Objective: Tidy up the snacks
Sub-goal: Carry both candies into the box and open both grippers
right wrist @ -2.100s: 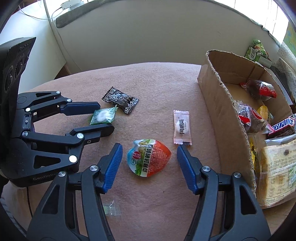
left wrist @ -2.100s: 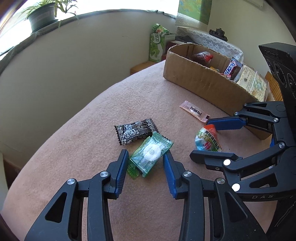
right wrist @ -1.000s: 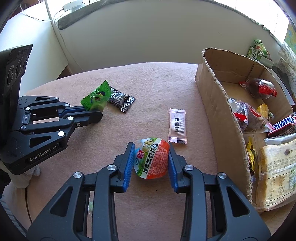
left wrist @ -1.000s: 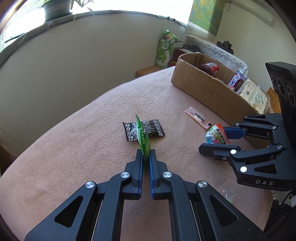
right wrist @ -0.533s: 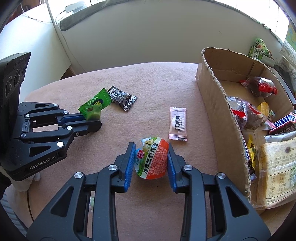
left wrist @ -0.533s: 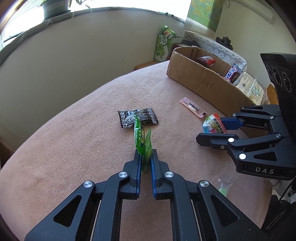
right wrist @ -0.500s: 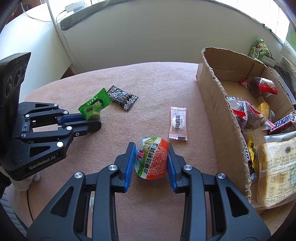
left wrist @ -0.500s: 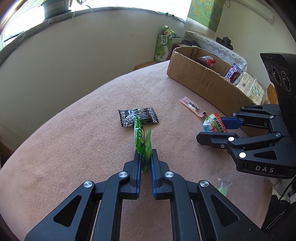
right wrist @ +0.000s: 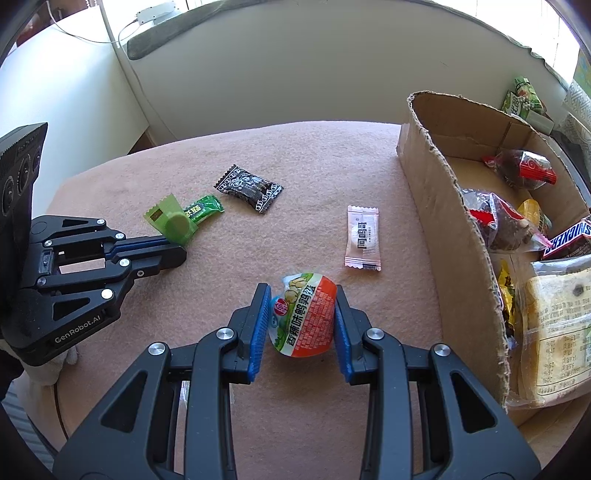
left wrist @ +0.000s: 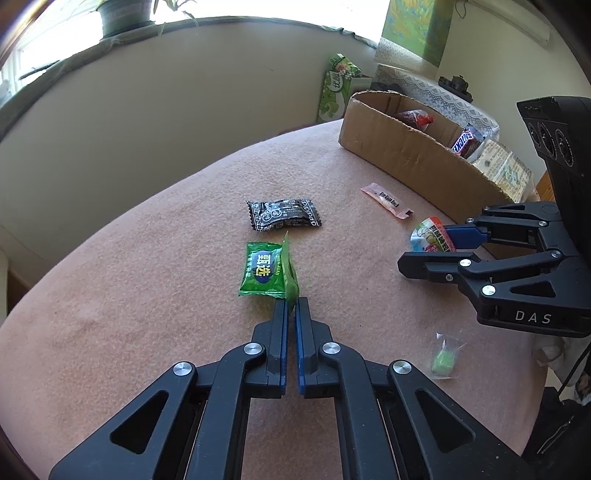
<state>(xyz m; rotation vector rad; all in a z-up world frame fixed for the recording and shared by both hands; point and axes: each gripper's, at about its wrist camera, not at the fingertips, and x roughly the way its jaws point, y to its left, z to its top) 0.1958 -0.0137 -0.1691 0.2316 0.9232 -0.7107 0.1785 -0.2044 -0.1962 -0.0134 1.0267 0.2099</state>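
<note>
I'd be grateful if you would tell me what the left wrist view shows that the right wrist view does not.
Only the left wrist view shows a potted plant on the sill and a small green sweet in clear wrap. Only the right wrist view shows the cardboard box's floor and a yellow packet inside. Both show the green packet, black packet, pink sachet and egg snack.

A home living room. A potted plant [left wrist: 122,16] stands on the far windowsill, and a lace-covered cabinet [left wrist: 424,86] stands far right.
</note>
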